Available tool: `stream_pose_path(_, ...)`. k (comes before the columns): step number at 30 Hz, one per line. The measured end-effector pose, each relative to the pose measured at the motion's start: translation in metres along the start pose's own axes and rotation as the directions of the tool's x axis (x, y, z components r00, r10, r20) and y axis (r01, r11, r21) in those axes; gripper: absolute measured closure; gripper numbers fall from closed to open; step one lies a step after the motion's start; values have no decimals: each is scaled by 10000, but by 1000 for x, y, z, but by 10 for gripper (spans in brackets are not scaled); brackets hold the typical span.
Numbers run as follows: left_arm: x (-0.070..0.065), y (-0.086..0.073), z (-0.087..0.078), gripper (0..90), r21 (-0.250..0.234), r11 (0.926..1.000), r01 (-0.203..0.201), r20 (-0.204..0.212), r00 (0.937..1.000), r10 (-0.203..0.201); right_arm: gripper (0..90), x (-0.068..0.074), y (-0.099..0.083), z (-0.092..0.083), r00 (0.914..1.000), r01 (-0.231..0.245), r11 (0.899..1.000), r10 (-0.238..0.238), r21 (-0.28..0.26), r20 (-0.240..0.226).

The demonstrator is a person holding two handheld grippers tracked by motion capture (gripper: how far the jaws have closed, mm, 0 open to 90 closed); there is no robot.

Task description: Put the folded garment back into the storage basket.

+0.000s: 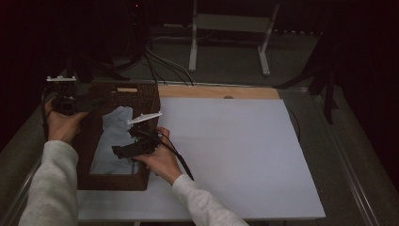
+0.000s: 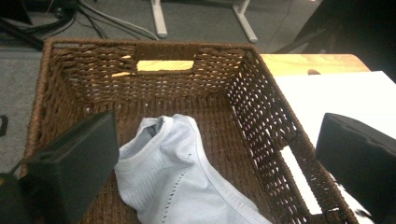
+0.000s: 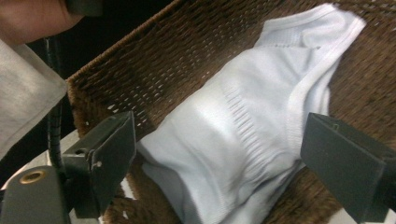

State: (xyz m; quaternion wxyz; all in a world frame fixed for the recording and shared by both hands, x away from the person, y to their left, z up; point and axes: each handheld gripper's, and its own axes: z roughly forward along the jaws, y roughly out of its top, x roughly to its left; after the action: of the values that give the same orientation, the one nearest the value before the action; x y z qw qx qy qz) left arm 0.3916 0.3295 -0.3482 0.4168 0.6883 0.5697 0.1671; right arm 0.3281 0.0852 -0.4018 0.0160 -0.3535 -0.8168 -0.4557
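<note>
My right gripper [image 1: 123,151] hangs over the basket's [image 1: 113,182] near end, fingers [image 3: 105,154] spread wide and holding nothing; the cloth [image 1: 112,141] lies loose on the basket floor below. I judge the drop done, so next I lift both hands clear. Farther off, my left gripper [image 1: 84,104] sits at the far-left rim, fingers [image 2: 74,163] also wide and empty. The left gripper view shows the basket's far wall with its handle slot [image 2: 165,65]; the high view shows the white bench [image 1: 235,150].

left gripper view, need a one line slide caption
Open left gripper above a pale blue garment lying in a brown wicker basket.
</note>
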Motion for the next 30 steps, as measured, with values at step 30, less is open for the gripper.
stream_pose_path(30, -45, -10, -2, 3, -845, 9847, -1525, 228, 9877, 1549, 21, -51, -10, -47, 9930, 531, 9955, -444, -784, 1090)
